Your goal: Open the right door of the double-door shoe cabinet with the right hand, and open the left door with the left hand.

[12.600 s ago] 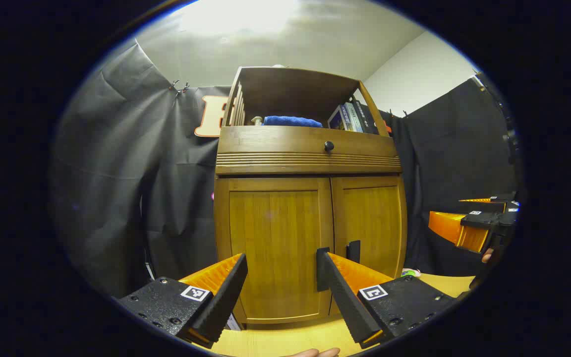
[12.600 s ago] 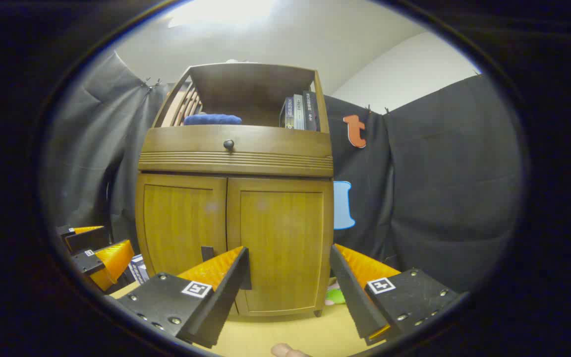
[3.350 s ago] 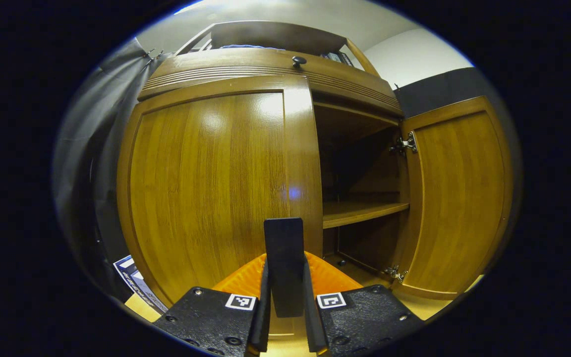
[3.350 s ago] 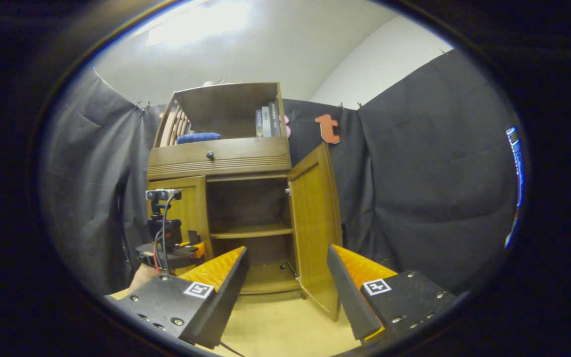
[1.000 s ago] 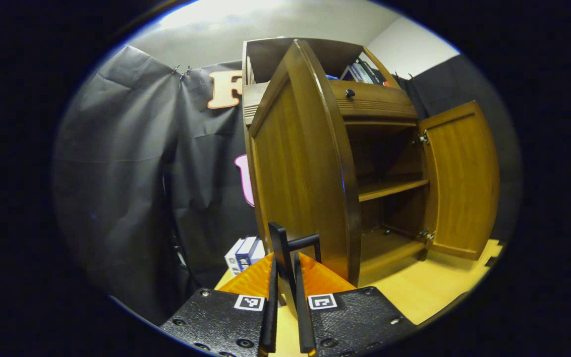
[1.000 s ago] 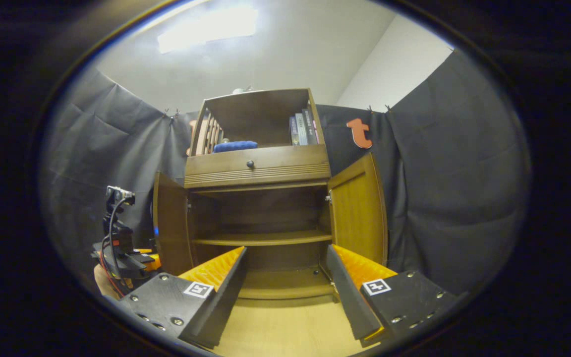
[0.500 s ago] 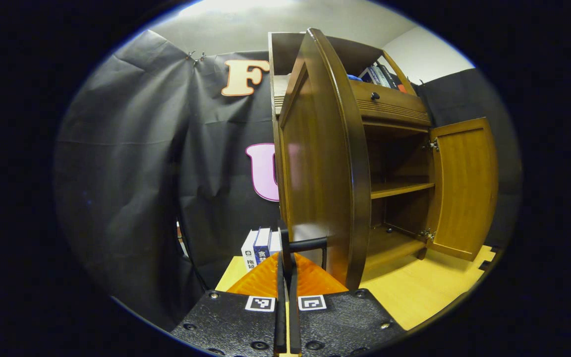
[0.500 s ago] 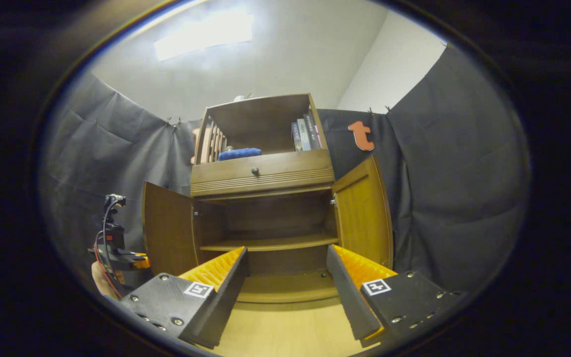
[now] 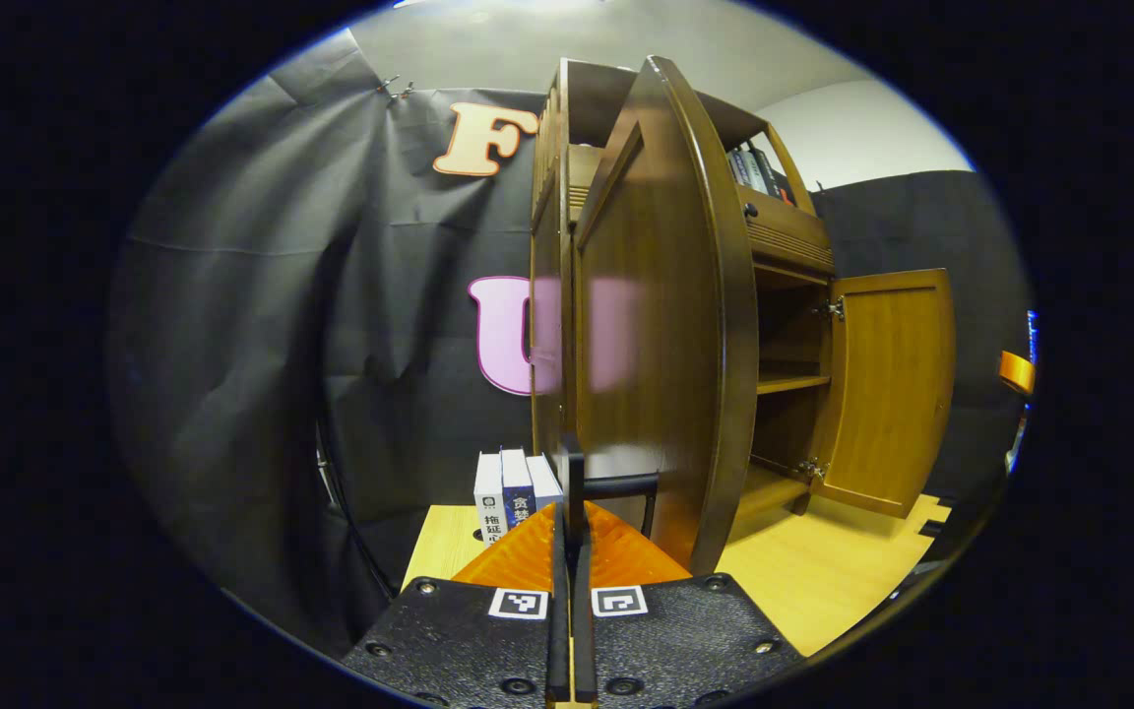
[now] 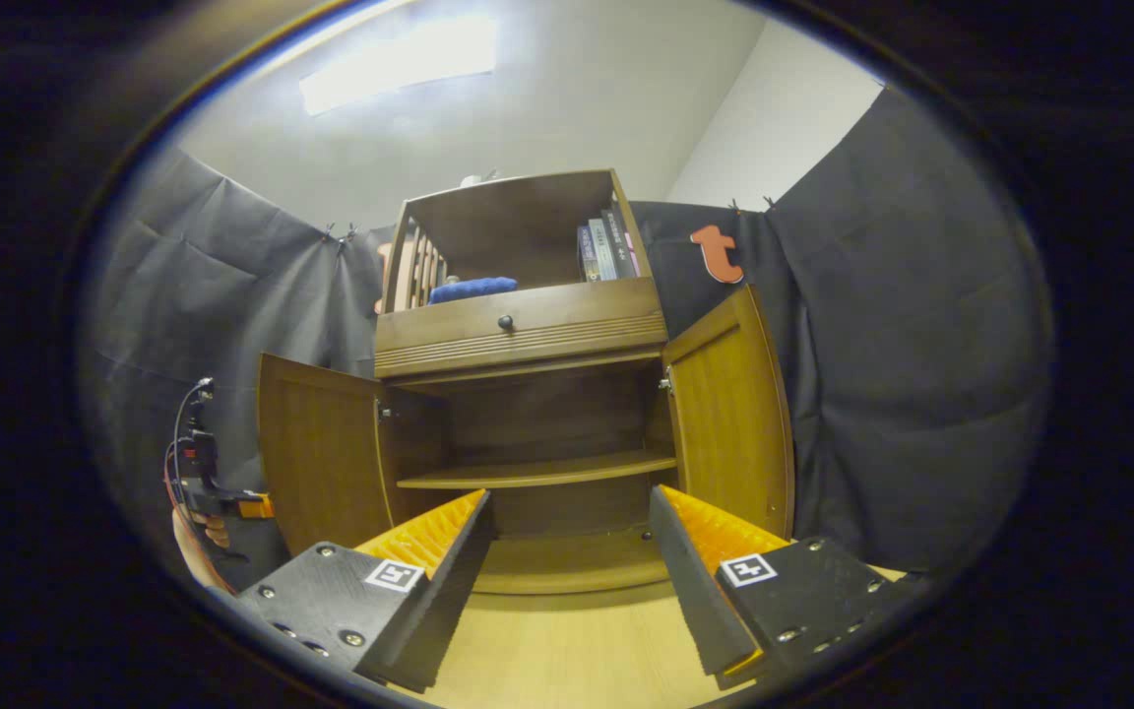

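Both doors of the shoe cabinet stand swung wide on the pale wooden floor, the left door at nine o'clock and the right door at three. The left gripper has its jaws clenched on the left door's dark handle. The right gripper hangs back at six o'clock, jaws spread and holding nothing.

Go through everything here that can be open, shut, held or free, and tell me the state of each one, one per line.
left door: swung wide open
right door: swung wide open
drawer: shut
door handle: clamped in the left gripper
left gripper: shut on the door handle
right gripper: open, holding nothing, back from the cabinet
lower shelf: bare
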Motion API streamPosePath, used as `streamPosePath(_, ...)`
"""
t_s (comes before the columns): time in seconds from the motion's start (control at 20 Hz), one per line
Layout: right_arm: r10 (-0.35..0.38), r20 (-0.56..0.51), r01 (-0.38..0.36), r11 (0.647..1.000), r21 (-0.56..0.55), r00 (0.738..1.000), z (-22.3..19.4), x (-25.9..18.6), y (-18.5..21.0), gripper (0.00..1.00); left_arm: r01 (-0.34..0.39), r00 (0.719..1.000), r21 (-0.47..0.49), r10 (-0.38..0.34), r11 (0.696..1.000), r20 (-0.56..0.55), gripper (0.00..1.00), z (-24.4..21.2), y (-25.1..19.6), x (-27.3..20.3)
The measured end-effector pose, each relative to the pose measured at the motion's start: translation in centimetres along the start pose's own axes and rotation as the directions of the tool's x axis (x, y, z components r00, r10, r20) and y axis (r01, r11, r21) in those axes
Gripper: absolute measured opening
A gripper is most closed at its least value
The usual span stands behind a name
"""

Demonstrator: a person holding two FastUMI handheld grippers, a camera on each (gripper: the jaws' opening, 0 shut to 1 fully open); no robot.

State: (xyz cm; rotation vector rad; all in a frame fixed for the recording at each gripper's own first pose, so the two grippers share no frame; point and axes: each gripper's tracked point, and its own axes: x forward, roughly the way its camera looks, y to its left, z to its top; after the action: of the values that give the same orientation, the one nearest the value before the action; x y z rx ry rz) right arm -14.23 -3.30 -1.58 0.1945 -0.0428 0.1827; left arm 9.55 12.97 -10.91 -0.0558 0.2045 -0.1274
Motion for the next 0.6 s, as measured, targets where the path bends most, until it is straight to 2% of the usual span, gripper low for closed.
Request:
streamPosePath(0.35,-0.01,-0.009,0.01,1.0,0.017,1.0,-0.2,0.3,-0.4,0.91,0.025,1.0,-0.013,-0.025,1.0,0.001,0.02,-0.2,-0.3,0.0)
streamPosePath(0.4,-0.01,-0.009,0.01,1.0,0.021,1.0,-0.3,0.4,-0.4,0.9,0.021,1.0,-0.014,-0.021,1.0,-0.001,0.07,-0.1,-0.4,-0.1)
streamPosePath(0.5,-0.017,-0.012,0.017,0.999,0.034,1.0,-0.4,0.3,-0.8,0.93,0.013,1.0,-0.01,-0.013,1.0,0.003,0.07,-0.1,-0.5,-0.1)
streamPosePath(0.6,-0.02,-0.01,0.02,0.998,0.052,1.0,-0.5,0.3,-1.2,0.9,0.004,1.0,-0.015,-0.004,1.0,-0.007,0.08,-0.4,-0.6,-0.3)
